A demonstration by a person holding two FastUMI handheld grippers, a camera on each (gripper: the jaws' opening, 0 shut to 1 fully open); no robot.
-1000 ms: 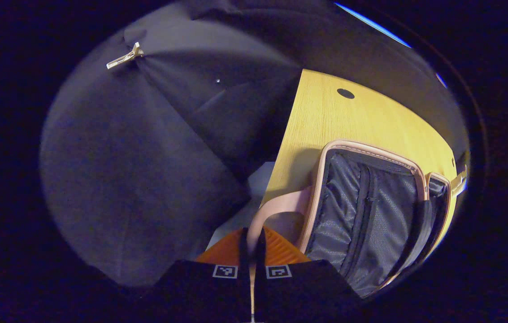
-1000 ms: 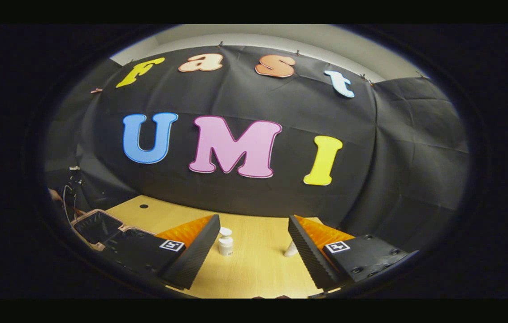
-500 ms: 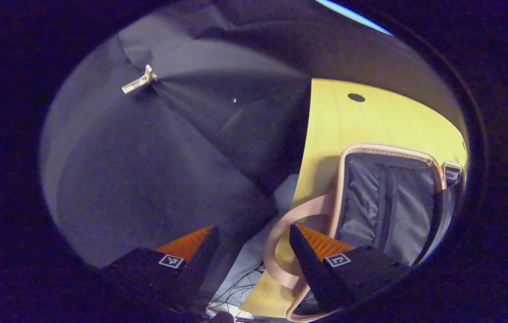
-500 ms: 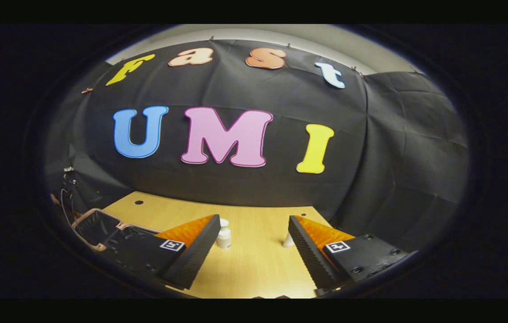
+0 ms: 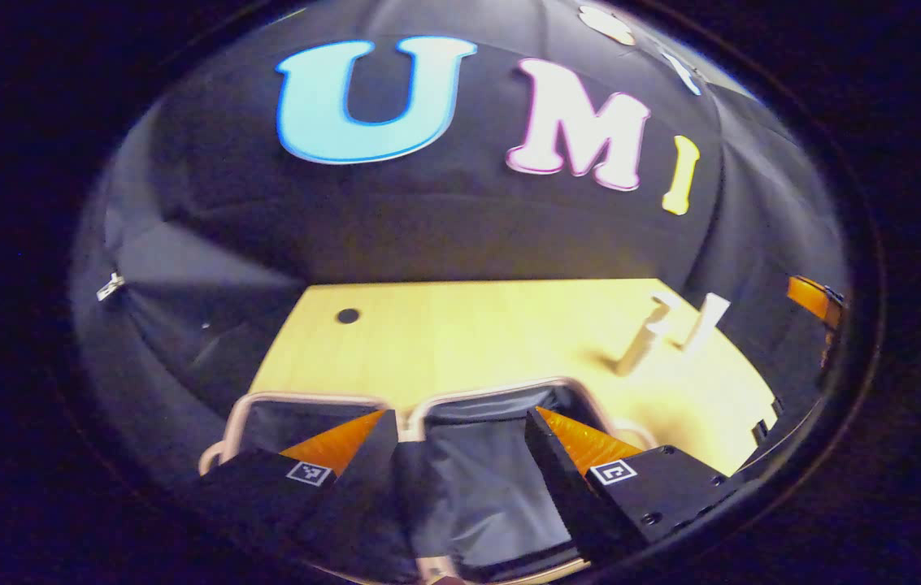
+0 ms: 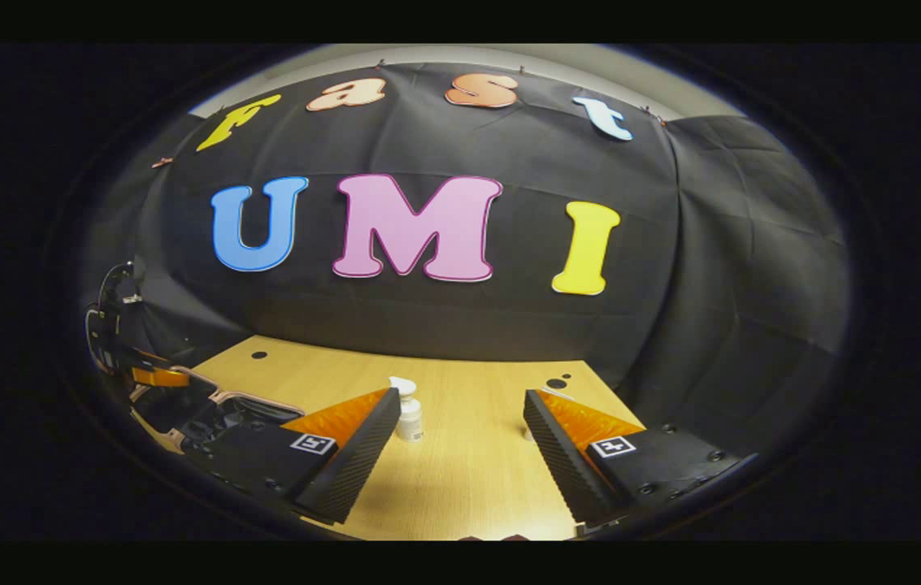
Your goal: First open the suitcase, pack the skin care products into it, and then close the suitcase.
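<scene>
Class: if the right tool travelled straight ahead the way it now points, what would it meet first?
Probably the small white pump bottle standing on the wooden table, just inside the right tool's left finger line; depth is unclear, so it might pass beside it.

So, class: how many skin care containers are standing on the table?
2: a pump bottle by the right gripper's left finger, and a tube beside it; others may be hidden.

ridged fingers (image 6: 350, 463), square coded markers (image 6: 313, 444), screws (image 6: 645, 489)
</scene>
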